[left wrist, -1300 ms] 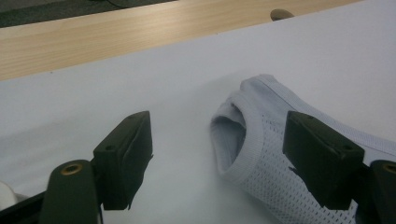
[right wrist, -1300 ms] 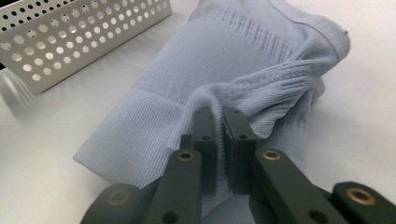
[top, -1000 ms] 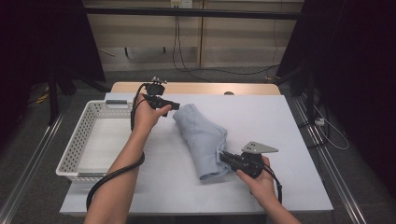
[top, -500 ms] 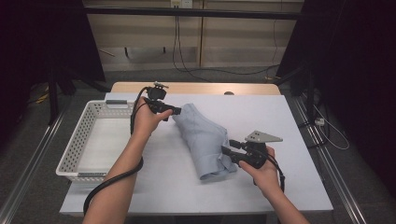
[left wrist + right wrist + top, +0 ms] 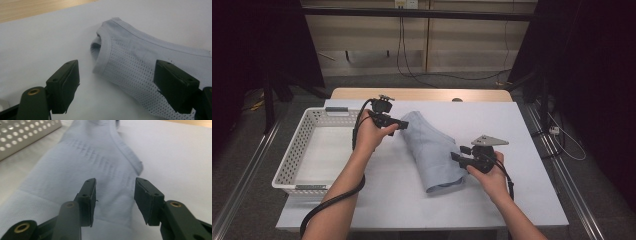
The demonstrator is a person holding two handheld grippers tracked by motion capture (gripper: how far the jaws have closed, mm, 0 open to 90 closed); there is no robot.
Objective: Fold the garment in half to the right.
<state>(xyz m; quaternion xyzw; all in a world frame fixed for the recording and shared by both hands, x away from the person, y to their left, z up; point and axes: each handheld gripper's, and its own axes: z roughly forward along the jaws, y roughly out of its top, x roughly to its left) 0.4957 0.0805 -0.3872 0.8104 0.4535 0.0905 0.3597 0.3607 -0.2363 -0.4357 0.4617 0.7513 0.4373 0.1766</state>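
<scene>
Since the earlier frames the right gripper [image 5: 460, 154] has been backing off toward the right of the high view, and its jaws have just been opening: in the right gripper view they are standing partly apart with nothing pinched, the folded shirt [image 5: 82, 162] lying flat on the table beyond them. In the high view this gripper is sitting in the lower right of centre, just beside the near end of the shirt [image 5: 432, 150]. The left gripper [image 5: 399, 124] is sitting in the upper centre-left of that view, at the far end of the garment; in the left gripper view its jaws are gaping wide, one over bare table and the other over the mesh fabric near the ribbed collar [image 5: 103, 47], and no cloth is caught between the pads. The pale blue bundle is running diagonally across the middle of the white table [image 5: 522, 130], folded narrow. At the left of the high view a white perforated basket [image 5: 292, 165] is standing empty. By my reading a fold is being finished and both grippers are letting go. The next move probably calls for fresh grips at both ends, closing on all the layers so the fold holds, then either a further fold or a lift toward the basket.
</scene>
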